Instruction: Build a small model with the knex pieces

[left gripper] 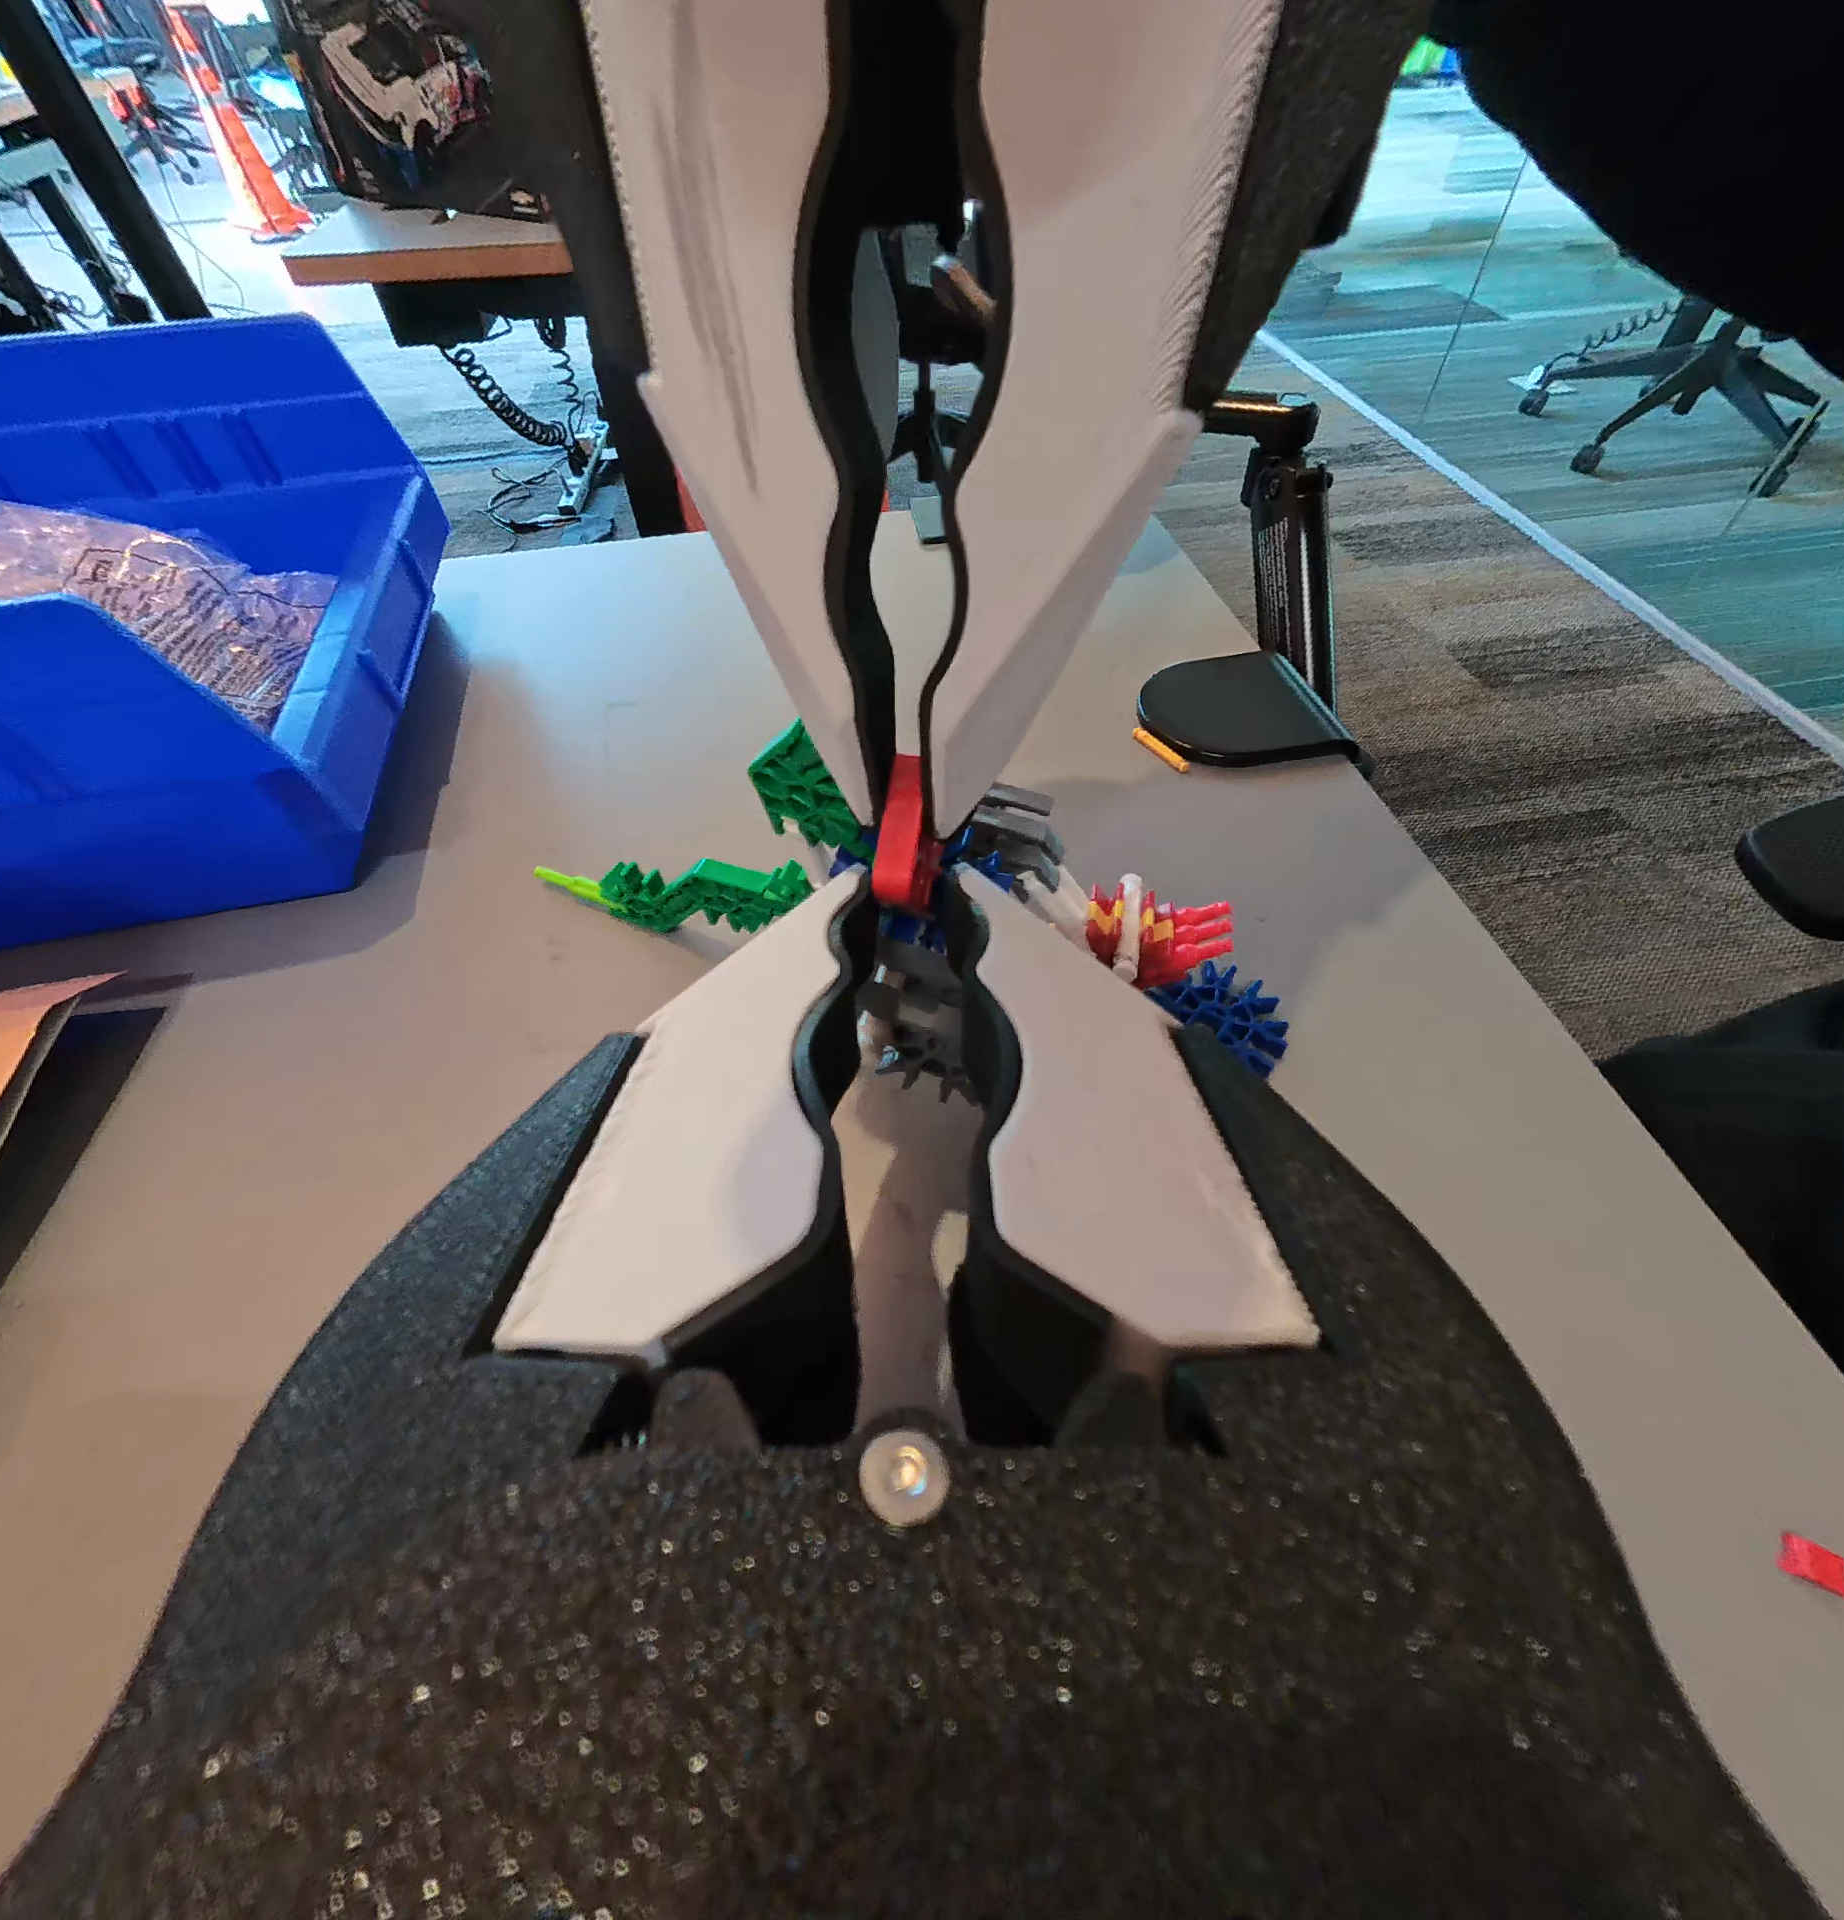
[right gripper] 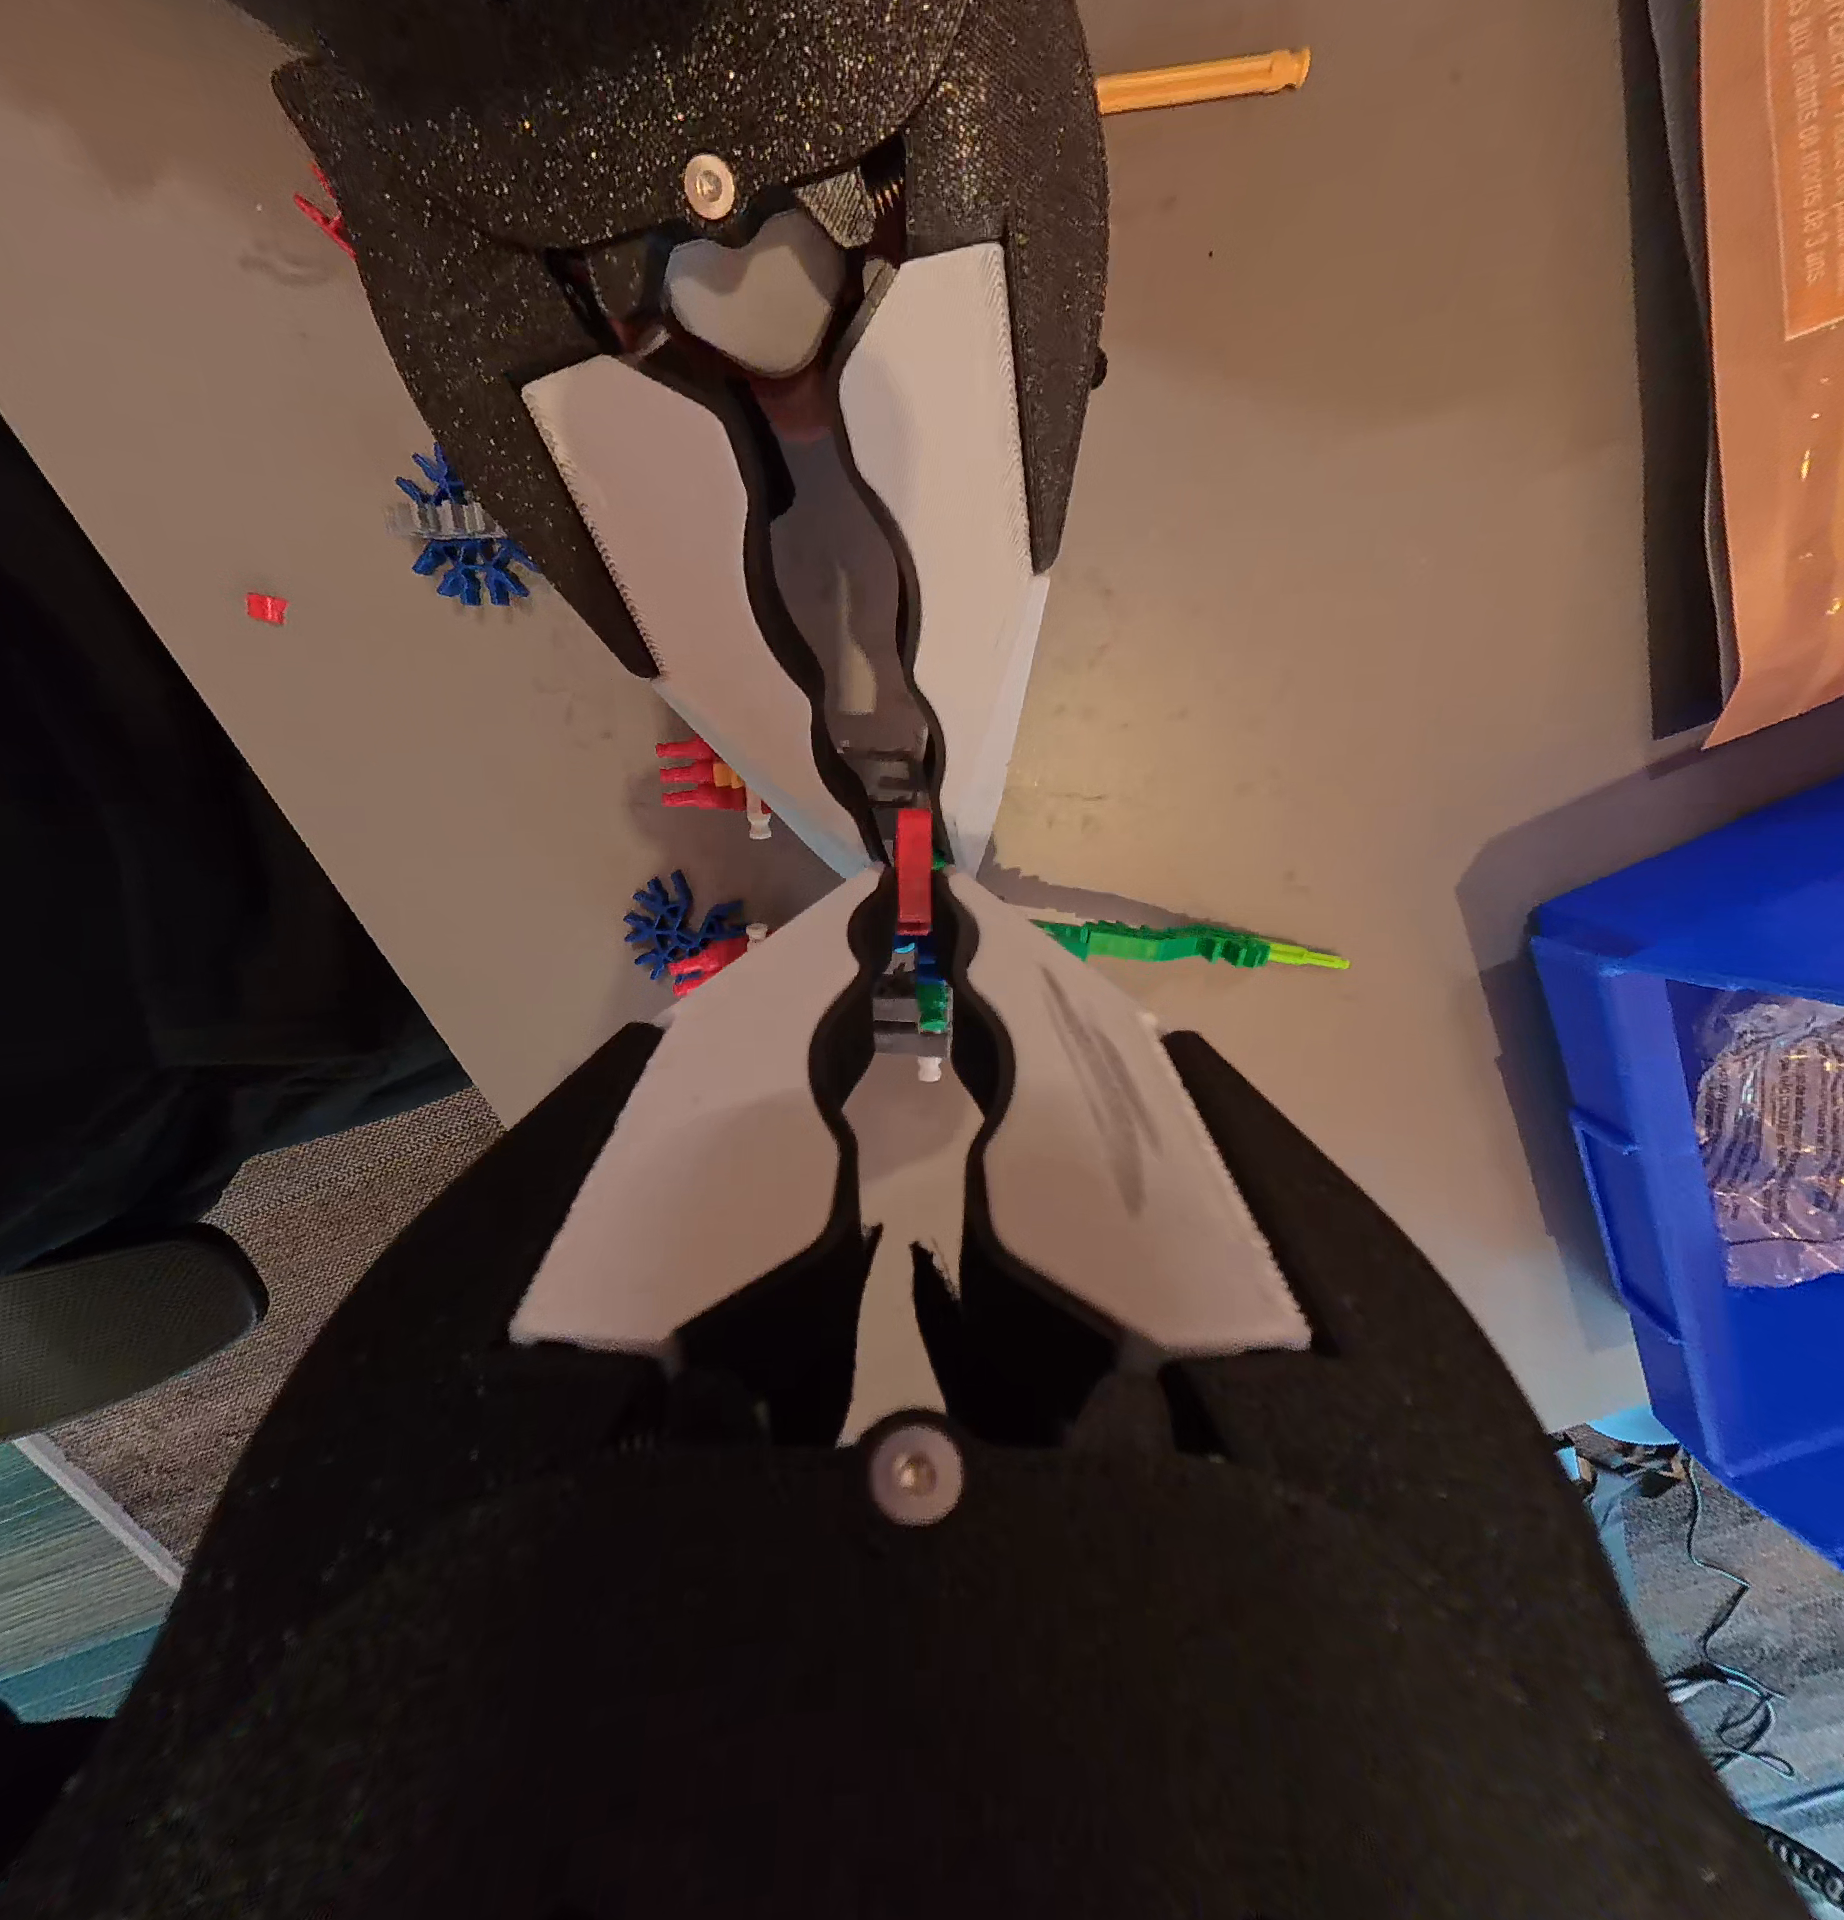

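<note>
My two grippers meet tip to tip over a grey table (left gripper: 606, 644). In the left wrist view my left gripper (left gripper: 902, 902) comes from below and is shut on a small assembly of grey and blue toy connector pieces (left gripper: 913, 987). My right gripper (left gripper: 902, 805) comes from above and is shut on a flat red connector (left gripper: 902, 836) at the top of that assembly. In the right wrist view my right gripper (right gripper: 913, 896) pinches the red connector (right gripper: 913, 868), with the left gripper (right gripper: 910, 847) opposite it. Grey, green and blue pieces (right gripper: 913, 1003) show between its fingers.
A green toothed chain (left gripper: 710, 894) lies left of the grippers. A red, yellow and white cluster (left gripper: 1157, 925) and a blue snowflake connector (left gripper: 1224, 1013) lie on the right. A blue bin (left gripper: 170, 623) holding a plastic bag stands at the left. The table's right edge is near a black clamp base (left gripper: 1240, 712). My two grippers' fingertips are within a few centimetres of each other.
</note>
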Demonstrator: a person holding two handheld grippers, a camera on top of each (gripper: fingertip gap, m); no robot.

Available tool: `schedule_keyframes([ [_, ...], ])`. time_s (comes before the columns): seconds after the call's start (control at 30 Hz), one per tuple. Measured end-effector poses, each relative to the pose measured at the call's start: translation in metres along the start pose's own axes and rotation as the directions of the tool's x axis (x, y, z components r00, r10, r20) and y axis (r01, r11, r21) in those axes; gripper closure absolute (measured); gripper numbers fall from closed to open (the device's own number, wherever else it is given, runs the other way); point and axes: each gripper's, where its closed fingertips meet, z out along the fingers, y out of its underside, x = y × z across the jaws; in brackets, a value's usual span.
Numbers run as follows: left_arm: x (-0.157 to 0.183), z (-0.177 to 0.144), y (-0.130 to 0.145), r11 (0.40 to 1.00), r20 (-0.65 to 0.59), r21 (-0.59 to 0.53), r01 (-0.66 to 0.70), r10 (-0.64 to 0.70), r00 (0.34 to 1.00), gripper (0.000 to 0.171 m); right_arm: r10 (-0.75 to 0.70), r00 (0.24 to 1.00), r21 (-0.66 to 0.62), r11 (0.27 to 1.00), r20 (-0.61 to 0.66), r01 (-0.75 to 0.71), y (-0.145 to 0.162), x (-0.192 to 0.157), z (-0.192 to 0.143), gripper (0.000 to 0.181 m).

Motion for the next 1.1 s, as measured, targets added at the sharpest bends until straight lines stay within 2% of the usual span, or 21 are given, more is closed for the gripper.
schedule_keyframes([
  [0.23,-0.003,0.002,-0.001,1.0,0.006,0.006,0.005,-0.005,1.0,0.16,-0.025,1.0,-0.051,0.998,-0.018,0.024,0.002,0.002,-0.001,0.176],
  [0.53,-0.002,0.005,0.0,1.0,0.001,0.005,0.006,-0.006,1.0,0.161,-0.112,0.993,-0.195,0.976,-0.043,0.101,0.006,0.005,-0.004,0.176],
  [0.7,-0.004,0.005,0.0,1.0,0.002,0.016,0.019,-0.019,1.0,0.163,-0.112,0.994,-0.202,0.974,-0.013,0.107,0.005,0.006,-0.004,0.176],
  [0.87,-0.005,0.006,0.002,1.0,0.005,0.01,0.017,-0.017,1.0,0.154,-0.107,0.994,-0.207,0.973,-0.004,0.104,0.007,0.007,-0.005,0.176],
  [1.1,-0.007,0.013,-0.003,1.0,0.003,0.008,0.01,-0.01,1.0,0.157,-0.096,0.995,-0.211,0.973,0.001,0.094,0.011,0.01,-0.003,0.176],
])
